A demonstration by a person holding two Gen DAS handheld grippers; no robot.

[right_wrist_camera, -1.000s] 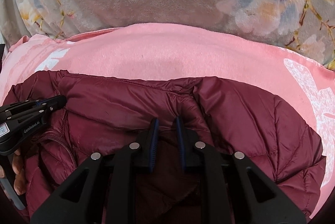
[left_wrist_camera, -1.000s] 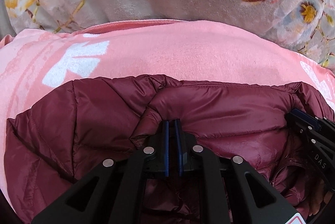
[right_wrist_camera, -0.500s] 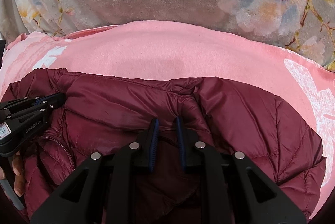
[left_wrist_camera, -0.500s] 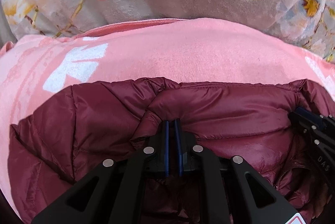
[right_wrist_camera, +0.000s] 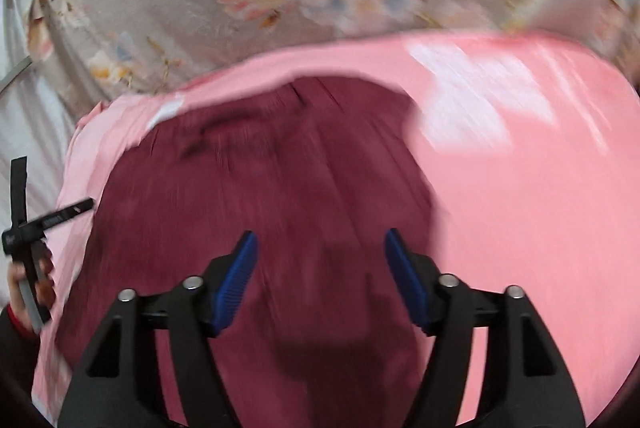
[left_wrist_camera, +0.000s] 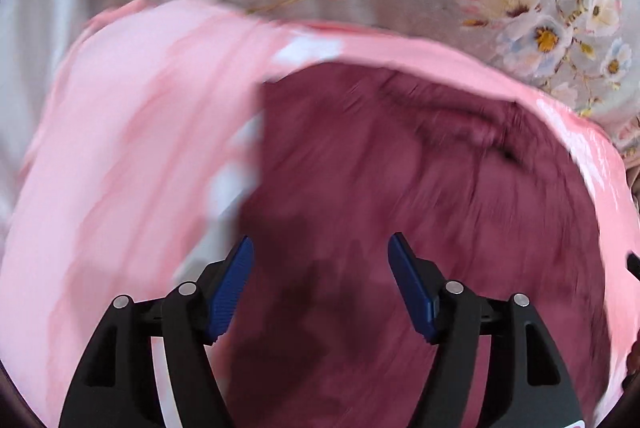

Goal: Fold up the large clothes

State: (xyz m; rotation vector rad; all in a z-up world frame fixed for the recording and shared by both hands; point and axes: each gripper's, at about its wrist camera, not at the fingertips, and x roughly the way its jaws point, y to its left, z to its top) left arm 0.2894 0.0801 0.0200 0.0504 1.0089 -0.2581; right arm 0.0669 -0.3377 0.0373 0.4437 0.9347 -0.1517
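One maroon jacket. One pink towel beneath it. One floral blanket under both. Two grippers: left gripper, right gripper, jaws spread on each. One hand visible, at left edge.

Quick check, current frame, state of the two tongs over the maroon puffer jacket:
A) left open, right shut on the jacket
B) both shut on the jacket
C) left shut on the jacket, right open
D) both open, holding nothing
D: the left tongs and the right tongs each show blue pads spread wide apart with nothing between them, and the maroon puffer jacket lies free on the pink blanket.
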